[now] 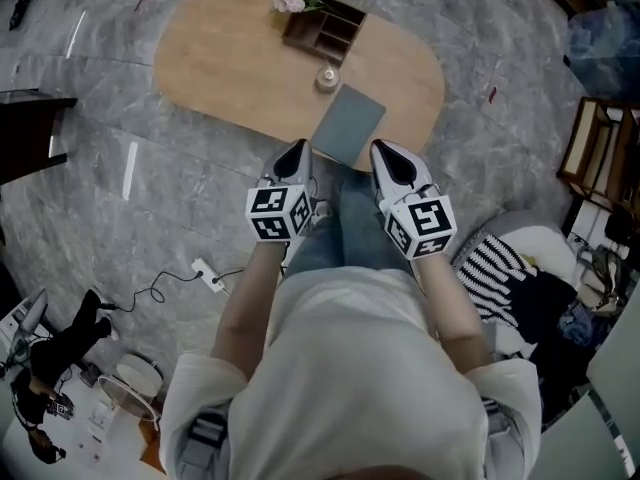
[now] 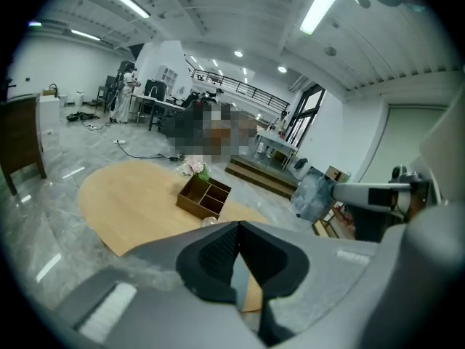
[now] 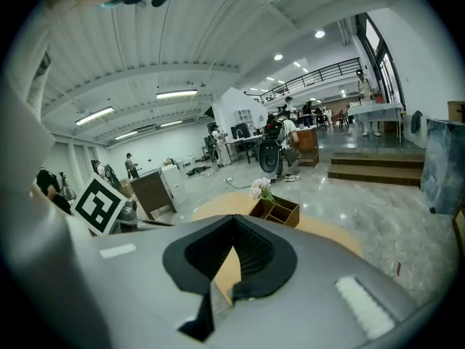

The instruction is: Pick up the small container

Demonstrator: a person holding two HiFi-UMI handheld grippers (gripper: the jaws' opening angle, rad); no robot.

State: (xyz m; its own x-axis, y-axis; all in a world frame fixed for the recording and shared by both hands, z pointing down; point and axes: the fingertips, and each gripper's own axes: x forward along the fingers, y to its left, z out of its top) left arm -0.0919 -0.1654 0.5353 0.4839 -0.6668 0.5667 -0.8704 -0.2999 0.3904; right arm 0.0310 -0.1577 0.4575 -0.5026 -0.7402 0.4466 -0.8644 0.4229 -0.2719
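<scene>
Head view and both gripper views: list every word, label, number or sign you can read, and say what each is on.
No readable text anywhere.
On the left gripper and right gripper, the white cubes bear only black-and-white square marker patterns, no letters or digits.
The grey rectangular pad, brown wooden compartment box and small round container show no print.
</scene>
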